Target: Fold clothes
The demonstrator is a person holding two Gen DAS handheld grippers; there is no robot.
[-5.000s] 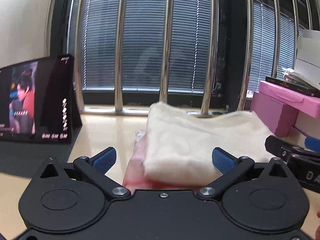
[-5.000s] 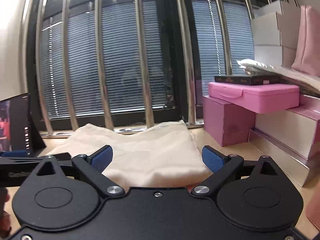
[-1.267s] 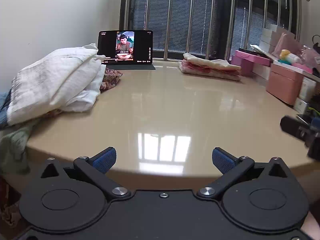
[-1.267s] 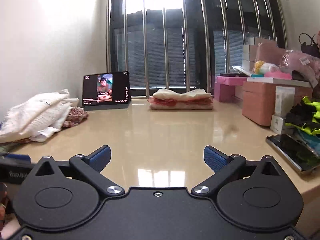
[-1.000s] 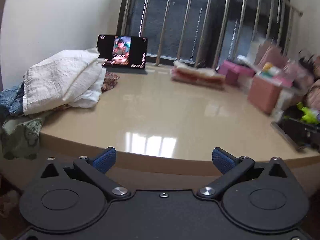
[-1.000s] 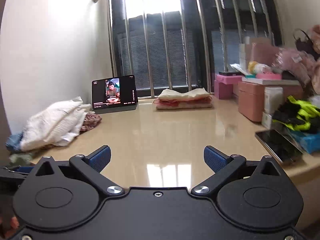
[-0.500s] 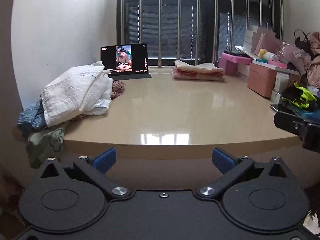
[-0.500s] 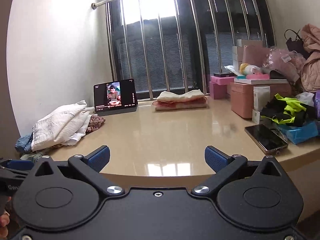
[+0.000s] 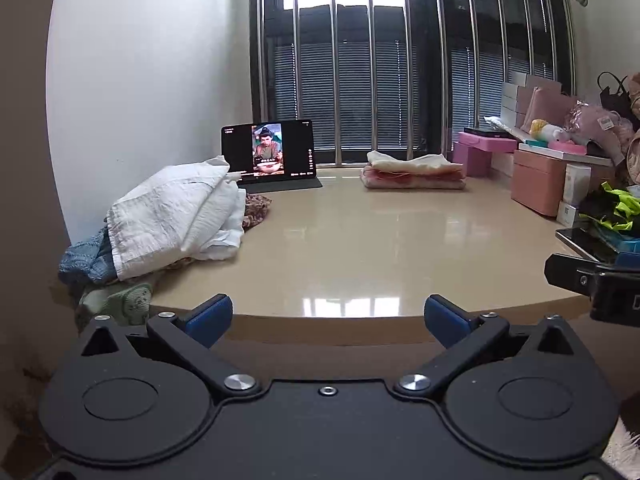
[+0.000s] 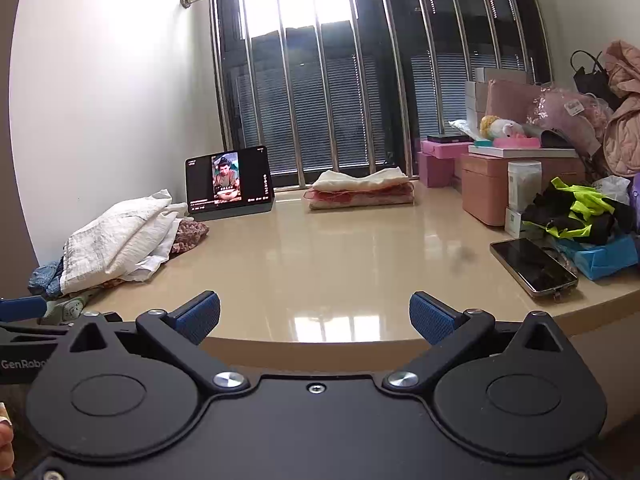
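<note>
Left tongs (image 10: 16,344) (casing marked "GenRobo…") beside gaping right tongs (image 10: 315,316)

White wall (image 9: 160,60), barred window (image 9: 360,80), glossy beige table (image 9: 380,240).

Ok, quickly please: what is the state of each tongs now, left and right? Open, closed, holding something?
Left tongs: open, holding nothing, in front of the table edge.
Right tongs: open, holding nothing, also in front of the table edge.

Both claws pulled back from folded stack (image 9: 414,170) to off bench (image 9: 360,240) near edge | stack now far, by window | left claw (image 9: 328,318), right claw (image 10: 316,314) gaping, empty
</note>
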